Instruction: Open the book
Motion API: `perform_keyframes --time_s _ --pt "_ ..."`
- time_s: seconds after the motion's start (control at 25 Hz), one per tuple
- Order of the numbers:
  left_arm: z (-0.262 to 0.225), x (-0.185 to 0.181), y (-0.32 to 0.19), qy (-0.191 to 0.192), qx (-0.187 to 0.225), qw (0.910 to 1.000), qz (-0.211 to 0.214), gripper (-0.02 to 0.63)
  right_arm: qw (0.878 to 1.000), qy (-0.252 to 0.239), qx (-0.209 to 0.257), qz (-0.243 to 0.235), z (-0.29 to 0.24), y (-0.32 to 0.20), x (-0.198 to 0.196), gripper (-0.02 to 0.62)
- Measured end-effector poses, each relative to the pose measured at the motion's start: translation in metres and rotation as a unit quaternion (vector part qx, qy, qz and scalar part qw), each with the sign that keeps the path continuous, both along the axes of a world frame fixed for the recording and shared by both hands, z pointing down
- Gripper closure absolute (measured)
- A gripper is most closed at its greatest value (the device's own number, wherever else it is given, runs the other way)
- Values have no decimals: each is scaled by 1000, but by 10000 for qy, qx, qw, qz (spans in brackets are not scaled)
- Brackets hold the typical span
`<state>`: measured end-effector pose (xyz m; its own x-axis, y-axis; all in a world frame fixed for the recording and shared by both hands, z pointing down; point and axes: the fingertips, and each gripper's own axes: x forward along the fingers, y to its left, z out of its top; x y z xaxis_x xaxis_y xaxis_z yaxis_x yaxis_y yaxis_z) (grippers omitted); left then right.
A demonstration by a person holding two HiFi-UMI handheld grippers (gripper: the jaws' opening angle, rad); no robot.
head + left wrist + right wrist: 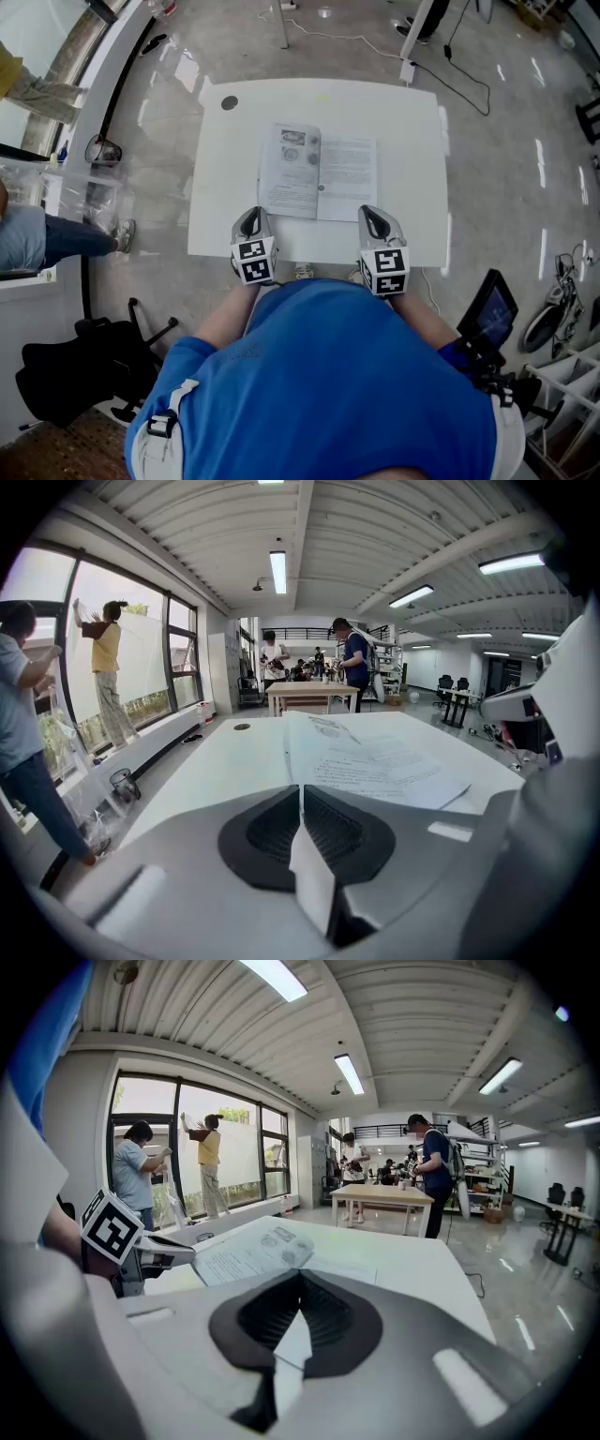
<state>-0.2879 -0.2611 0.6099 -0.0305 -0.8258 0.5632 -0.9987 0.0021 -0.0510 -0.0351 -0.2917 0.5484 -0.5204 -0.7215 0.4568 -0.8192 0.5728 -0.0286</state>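
Book (319,173) lies open, well inside table (412,122) edges

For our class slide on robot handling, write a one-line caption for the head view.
Book lies open on the white table; left claw and right claw, both shut, at its near corners.

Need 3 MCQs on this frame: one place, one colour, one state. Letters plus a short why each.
1. Where does the book lie on the table?
A. Around the middle
B. At the far-right corner
C. Hanging over the left edge

2. What colour is the table top?
A. Black
B. Wood brown
C. White

3. What state is the book in?
A. Shut
B. Open, lying flat
C. Standing upright

Key:
1 A, bare table shows on every side of it.
2 C, the top is plain white in all views.
3 B, two printed pages face up side by side.
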Motion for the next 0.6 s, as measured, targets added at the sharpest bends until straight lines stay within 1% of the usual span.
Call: perform_keyframes --time_s 0.24,0.6 --pt "16 -1 1 33 -269 9996 108 580 10000 68 -26 -22 -4 -3 -9 592" --pt "43 -5 -1 -11 -721 9969 306 575 9998 199 -73 32 -6 -12 -11 592"
